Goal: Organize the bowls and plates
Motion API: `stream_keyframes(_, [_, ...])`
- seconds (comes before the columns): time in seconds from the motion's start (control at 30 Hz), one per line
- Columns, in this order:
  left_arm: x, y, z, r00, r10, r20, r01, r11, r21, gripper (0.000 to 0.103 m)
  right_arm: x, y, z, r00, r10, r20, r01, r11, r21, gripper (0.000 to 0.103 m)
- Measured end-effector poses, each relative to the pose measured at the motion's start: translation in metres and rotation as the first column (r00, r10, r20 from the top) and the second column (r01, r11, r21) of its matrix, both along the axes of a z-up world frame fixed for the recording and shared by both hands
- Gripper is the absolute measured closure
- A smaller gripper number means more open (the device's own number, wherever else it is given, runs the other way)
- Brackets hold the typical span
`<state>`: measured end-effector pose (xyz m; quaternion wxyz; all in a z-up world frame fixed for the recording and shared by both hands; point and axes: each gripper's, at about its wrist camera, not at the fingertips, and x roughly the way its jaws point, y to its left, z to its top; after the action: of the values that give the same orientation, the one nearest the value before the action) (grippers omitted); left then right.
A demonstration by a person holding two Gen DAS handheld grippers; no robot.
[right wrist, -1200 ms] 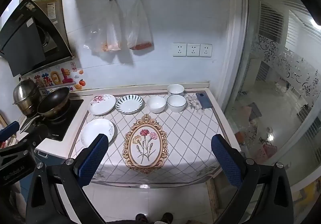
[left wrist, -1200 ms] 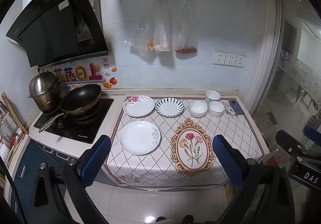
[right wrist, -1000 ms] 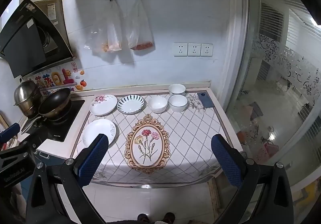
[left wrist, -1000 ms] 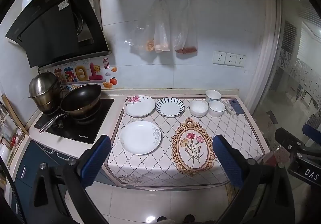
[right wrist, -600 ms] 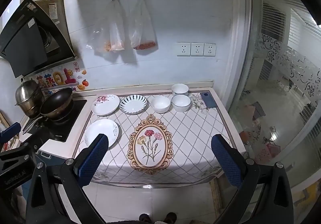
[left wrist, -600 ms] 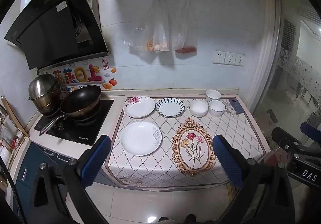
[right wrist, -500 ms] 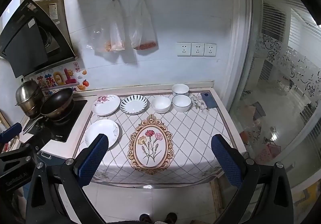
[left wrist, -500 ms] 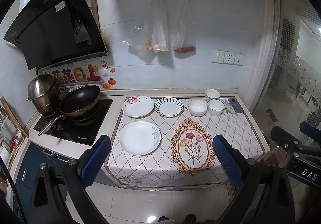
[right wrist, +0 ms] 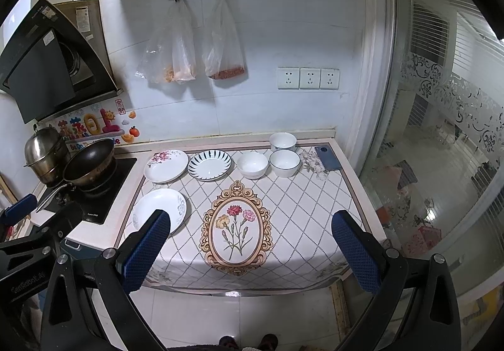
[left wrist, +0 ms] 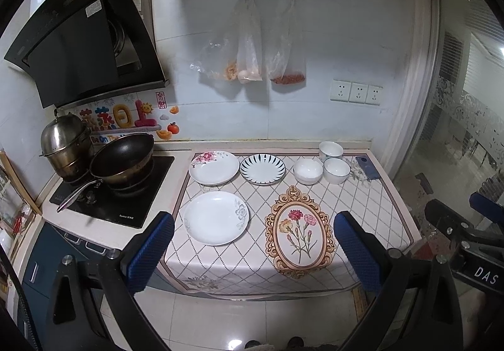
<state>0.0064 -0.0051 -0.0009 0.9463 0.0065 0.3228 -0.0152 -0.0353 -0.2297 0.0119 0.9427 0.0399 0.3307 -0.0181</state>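
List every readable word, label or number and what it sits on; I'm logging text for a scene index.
"DAS": white letters, cut off, on the right gripper body, left wrist view.
"Be On The...": partly hidden strip on the wall sticker.
Red tag beside it: Chinese characters, too small.
Range hood brand and labels: unreadable.
Cooktop brand: blurred.
Left gripper body lettering, right wrist view: blurred.

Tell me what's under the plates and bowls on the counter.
A diamond-patterned cloth with a flower medallion lies under them. The counter surface beneath it is covered.
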Motion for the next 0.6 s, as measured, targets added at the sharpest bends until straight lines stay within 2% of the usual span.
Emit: stream_keyframes(0.6, [0.0005, -0.0024, -0.0023, 1.0, 0.0, -0.001, 0.0, 1.0, -0.004, 0.0, 0.0068, -0.0093, -0.0048, 1.0, -0.001, -0.012, 0.001, 1.0, 0.013, 0.0])
